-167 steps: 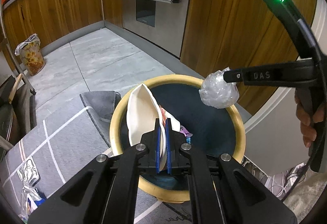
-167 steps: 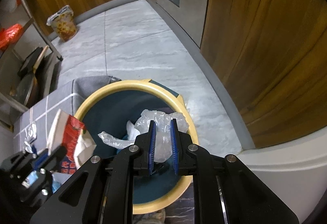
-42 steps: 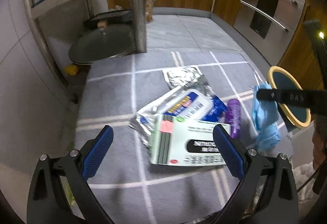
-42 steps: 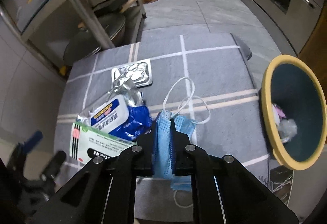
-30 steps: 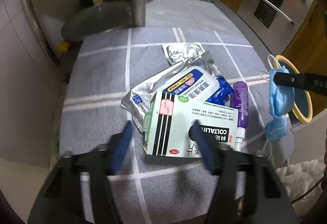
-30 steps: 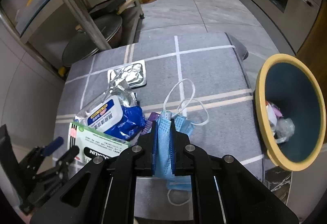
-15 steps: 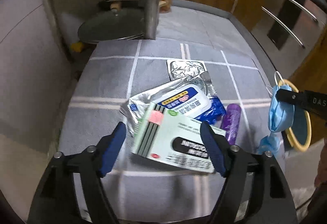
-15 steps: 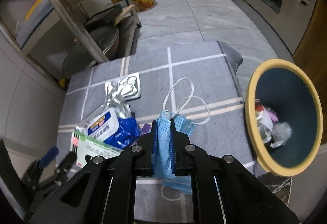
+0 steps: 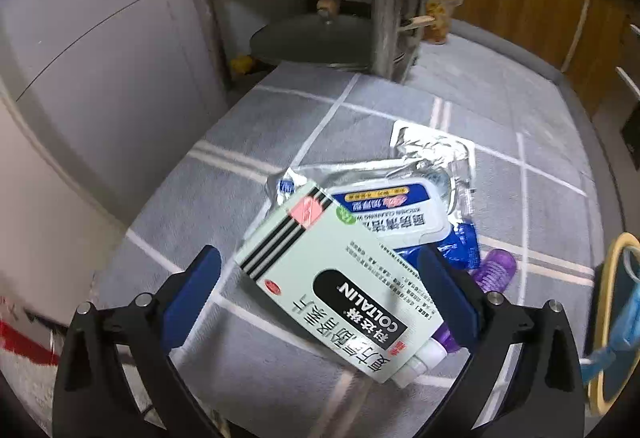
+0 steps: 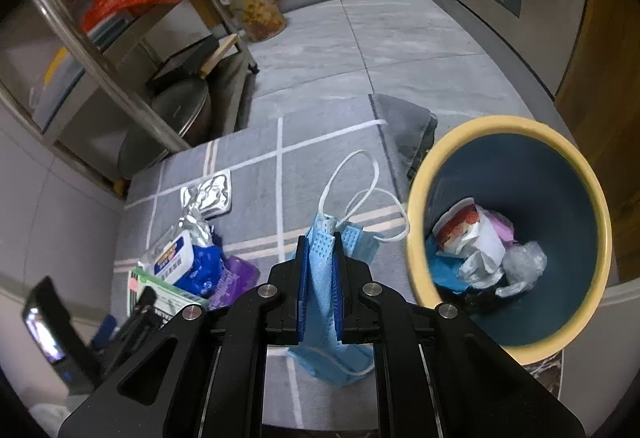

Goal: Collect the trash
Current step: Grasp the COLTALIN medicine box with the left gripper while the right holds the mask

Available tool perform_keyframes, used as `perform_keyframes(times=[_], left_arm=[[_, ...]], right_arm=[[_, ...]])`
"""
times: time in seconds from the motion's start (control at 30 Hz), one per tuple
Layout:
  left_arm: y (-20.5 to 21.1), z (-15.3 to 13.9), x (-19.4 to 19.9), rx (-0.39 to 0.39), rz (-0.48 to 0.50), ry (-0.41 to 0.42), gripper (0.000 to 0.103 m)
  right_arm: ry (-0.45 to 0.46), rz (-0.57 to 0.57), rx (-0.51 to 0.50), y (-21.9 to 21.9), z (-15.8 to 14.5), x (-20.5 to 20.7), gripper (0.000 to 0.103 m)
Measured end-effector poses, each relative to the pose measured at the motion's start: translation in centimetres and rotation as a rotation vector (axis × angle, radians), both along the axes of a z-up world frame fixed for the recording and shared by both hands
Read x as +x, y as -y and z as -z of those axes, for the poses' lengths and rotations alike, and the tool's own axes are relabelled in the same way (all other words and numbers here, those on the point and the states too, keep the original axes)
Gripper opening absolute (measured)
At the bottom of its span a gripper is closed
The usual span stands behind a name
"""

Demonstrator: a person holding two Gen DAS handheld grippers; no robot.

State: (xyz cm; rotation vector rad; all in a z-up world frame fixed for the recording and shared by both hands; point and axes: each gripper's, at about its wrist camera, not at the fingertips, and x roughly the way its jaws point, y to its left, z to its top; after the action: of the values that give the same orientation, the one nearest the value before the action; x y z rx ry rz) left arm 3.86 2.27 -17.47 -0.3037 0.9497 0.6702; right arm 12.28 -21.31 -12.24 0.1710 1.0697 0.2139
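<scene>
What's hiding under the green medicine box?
The green box lies on a blue-and-white wipes pack and a purple tube, whose white cap pokes out below. Anything else beneath it is covered.

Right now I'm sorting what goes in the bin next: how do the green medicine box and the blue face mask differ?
The green medicine box is rigid and flat; the blue face mask is soft and folded. The box lies on the grey mat between the opening jaws of the left gripper, unpinched; the mask hangs clamped in the right gripper. Neither is in the bin.
</scene>
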Motion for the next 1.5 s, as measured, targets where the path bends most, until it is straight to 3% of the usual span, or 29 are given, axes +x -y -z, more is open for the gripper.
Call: perform_keyframes(times=[0.13, 0.6, 0.87, 1.1, 1.27, 1.5], left_arm=[[0.3, 1.1, 0.5, -0.022, -0.077, -0.024, 0.097], [0.6, 3.1, 2.6, 0.038, -0.112, -0.056, 0.098], [-0.8, 3.2, 2.0, 0.018, -0.162, -0.078, 0.098], [-1.6, 3.5, 1.7, -0.021, -0.128, -0.073, 0.097], [-1.6, 3.4, 1.8, -0.059, -0.048, -0.049, 0.075], [-1.2, 2.4, 1.9, -0.058, 0.029, -0.024, 0.073]], right_arm=[[0.004, -0.009, 0.012, 1.1, -0.3, 0.2, 0.011], [-0.003, -0.039, 0.035, 1.9, -0.4, 1.0, 0.011], [-0.017, -0.065, 0.009, 0.6, 0.0, 0.9, 0.012], [-0.013, -0.091, -0.025, -0.5, 0.2, 0.5, 0.012], [-0.017, -0.086, -0.031, -0.8, 0.4, 0.6, 0.012], [-0.019, -0.091, -0.045, -1.2, 0.7, 0.6, 0.012]])
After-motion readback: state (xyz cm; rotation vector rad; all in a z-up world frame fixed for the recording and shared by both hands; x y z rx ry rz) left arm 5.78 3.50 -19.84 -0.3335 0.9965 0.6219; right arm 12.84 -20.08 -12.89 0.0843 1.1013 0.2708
